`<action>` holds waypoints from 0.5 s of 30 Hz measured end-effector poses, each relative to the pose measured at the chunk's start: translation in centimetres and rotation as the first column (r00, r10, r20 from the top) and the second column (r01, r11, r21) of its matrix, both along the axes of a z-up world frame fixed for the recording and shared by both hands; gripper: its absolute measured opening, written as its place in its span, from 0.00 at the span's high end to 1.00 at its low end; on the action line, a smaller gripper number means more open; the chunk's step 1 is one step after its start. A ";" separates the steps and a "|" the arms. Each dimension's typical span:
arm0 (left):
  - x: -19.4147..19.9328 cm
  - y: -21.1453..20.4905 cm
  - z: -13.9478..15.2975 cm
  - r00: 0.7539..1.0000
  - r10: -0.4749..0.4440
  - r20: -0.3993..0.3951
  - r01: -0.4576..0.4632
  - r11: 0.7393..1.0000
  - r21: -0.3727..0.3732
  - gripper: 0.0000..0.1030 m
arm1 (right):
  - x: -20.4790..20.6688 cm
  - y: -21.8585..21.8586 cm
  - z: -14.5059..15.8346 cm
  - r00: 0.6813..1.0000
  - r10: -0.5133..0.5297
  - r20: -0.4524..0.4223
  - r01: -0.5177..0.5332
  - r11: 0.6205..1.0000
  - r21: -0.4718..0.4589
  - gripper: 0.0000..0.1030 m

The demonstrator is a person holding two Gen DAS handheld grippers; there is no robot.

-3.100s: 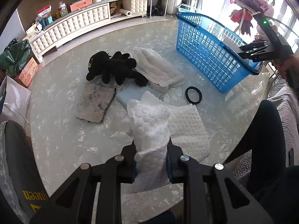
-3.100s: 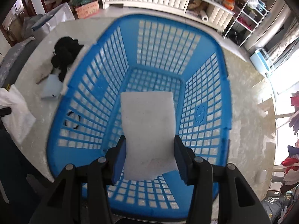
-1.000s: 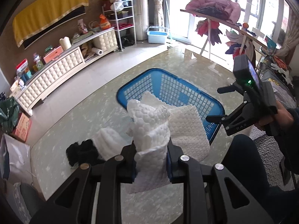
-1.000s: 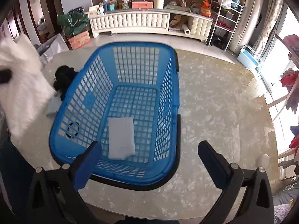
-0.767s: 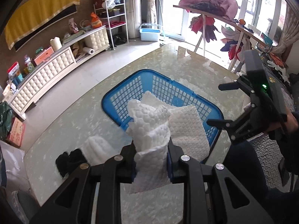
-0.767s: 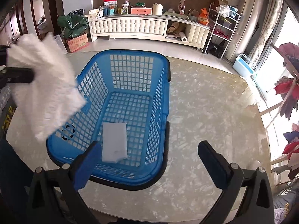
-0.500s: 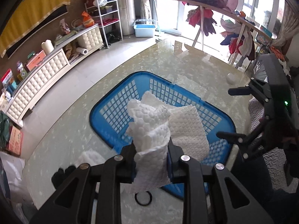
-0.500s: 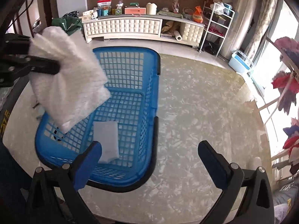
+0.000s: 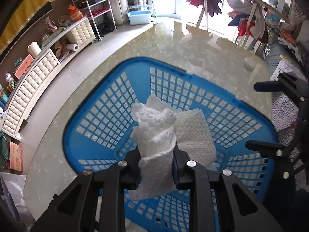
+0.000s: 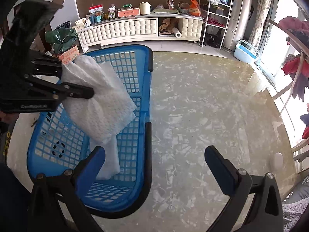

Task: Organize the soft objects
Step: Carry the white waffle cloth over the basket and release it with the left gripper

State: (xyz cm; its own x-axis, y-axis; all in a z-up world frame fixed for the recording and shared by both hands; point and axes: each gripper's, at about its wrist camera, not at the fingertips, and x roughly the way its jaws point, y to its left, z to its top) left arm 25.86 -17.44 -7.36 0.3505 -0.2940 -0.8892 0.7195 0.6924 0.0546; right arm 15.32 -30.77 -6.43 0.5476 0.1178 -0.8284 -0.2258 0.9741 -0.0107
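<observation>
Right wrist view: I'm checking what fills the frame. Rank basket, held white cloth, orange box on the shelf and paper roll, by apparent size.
1. Basket
2. White cloth, hanging close to the camera, so flattered
3. Orange box
4. Paper roll; both are far off, so real sizes stay unsure.

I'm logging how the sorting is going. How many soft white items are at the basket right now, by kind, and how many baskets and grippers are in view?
White textured cloth, held over the basket by the left gripper: 1
Flat white pad lying in the basket: 1
Blue basket: 1
Grippers, left and the open right gripper: 2
Total: 5
</observation>
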 end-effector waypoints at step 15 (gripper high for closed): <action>0.4 -2.4 -3.1 0.996 -0.082 0.029 0.077 0.987 0.140 0.76 | 0.1 -0.2 -0.8 0.999 -0.009 -0.036 0.010 1.000 0.011 0.00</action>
